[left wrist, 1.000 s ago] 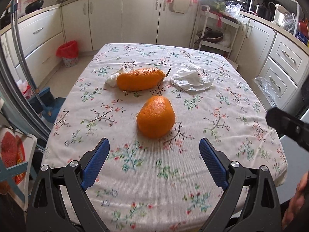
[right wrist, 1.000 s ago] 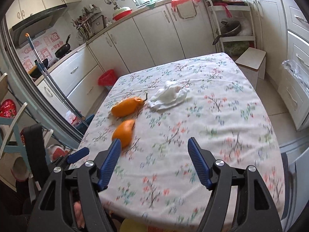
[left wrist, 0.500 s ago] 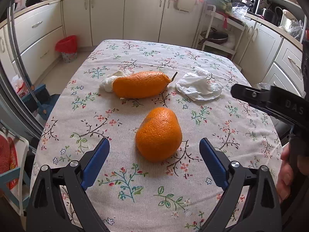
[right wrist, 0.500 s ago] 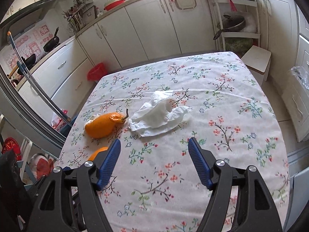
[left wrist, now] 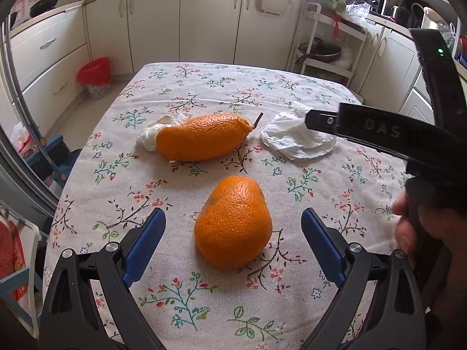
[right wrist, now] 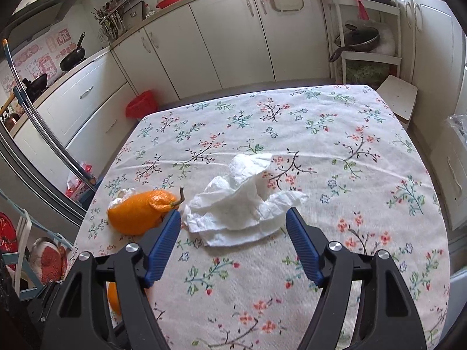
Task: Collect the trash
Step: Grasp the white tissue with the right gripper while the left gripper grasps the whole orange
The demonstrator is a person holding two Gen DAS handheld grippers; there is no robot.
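Two bits of rubbish were being lined up at once. The left gripper (left wrist: pixel 232 237) stood with its blue fingers wide apart on either side of the nearer orange peel (left wrist: pixel 233 223), which sat on the flowered tablecloth (left wrist: pixel 204 306) right between them, touching neither. At about twelve o'clock from that peel lay the long orange peel (left wrist: pixel 202 135) with its stalk, a small white wad (left wrist: pixel 151 138) tucked at its nine o'clock end.

The right gripper (right wrist: pixel 232 237) was also spread open, holding nothing, its tips just short of the crumpled tissue (right wrist: pixel 239 207), which lay at twelve o'clock from the fingers. The long peel rested at the tissue's nine o'clock, very near it; whether the stalk touched the paper I could not tell. Far off by the cupboards, at roughly eleven o'clock in the left view, stood a red bin (left wrist: pixel 95 73).

To my eye the tissue would be nearly weightless and soft, collapsing under any squeeze, so the bunched, raised middle looked the best place to pinch rather than the flat edge, which might slip out. The peel looked like a hollow shell: light, springy, a little waxy. I would close across its broad belly, gently, since a hard pinch could fold or split it.
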